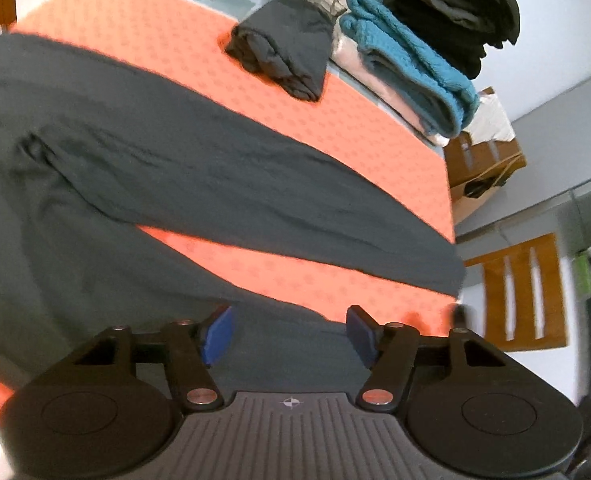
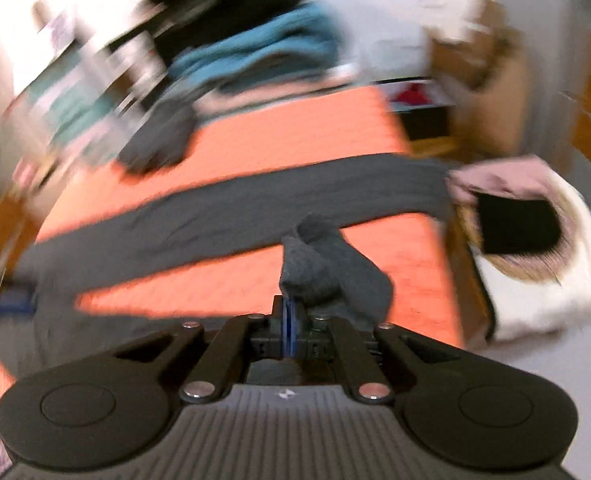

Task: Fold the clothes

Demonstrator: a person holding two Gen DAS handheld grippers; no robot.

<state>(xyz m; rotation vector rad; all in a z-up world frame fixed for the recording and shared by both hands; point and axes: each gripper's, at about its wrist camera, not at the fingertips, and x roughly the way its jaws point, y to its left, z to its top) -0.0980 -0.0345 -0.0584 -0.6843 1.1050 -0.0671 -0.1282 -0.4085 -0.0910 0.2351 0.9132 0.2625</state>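
Note:
Dark grey trousers (image 1: 143, 168) lie spread on an orange mat (image 1: 143, 36), one leg reaching to the mat's right edge. My left gripper (image 1: 289, 330) is open, its blue pads (image 1: 217, 334) apart just above the near grey cloth. In the blurred right wrist view the trousers (image 2: 255, 204) cross the mat (image 2: 295, 132). My right gripper (image 2: 289, 320) is shut on a bunched end of a grey trouser leg (image 2: 327, 268), lifted off the mat.
A folded dark garment (image 1: 287, 48) lies at the mat's far side. Beside it is a stack with a teal towel (image 1: 411, 64) and black clothes (image 1: 455, 4). Cardboard boxes (image 1: 483, 168) and a wooden chair (image 1: 523, 292) stand beyond the right edge.

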